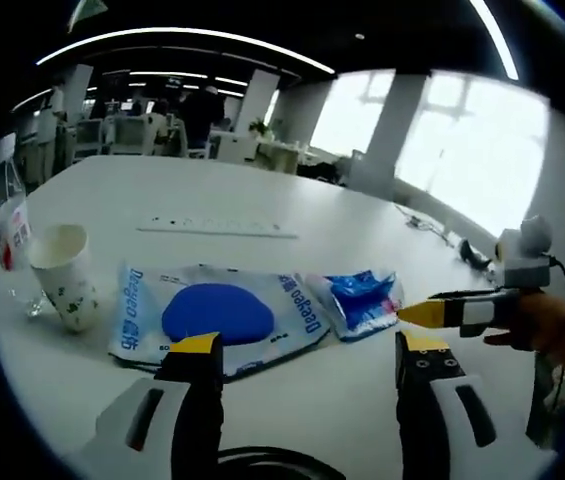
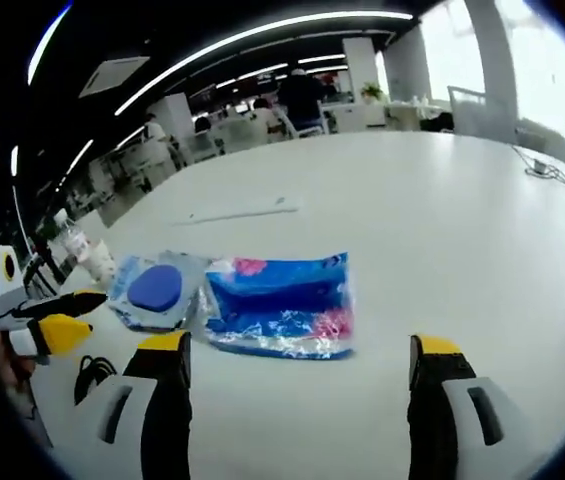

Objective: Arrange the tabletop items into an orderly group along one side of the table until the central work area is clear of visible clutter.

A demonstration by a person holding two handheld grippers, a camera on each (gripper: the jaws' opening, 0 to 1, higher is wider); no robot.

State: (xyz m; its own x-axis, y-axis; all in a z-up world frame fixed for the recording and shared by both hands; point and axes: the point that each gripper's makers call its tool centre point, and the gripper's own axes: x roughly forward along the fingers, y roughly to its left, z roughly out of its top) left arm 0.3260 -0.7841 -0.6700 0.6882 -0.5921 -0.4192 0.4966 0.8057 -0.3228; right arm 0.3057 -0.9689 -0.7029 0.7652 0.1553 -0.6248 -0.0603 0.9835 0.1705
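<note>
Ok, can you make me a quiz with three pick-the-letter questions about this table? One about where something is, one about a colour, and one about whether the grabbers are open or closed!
1. In the left gripper view, where is the paper cup?
A. Lying on the wipes pack
B. Standing between the plastic bottle and the wipes pack
C. Held in a gripper

2. What colour is the lid on the wipes pack?
A. Red
B. Green
C. Blue

3. How is the left gripper?
A. Open, holding nothing
B. Shut on the cup
C. Shut on the small blue packet

Answers:
1. B: the cup stands upright beside the plastic bottle, with the wipes pack on its other side.
2. C: the oval lid is plainly blue.
3. A: its jaws stand wide apart with bare table between them; the small blue packet lies flat beyond them.
</note>
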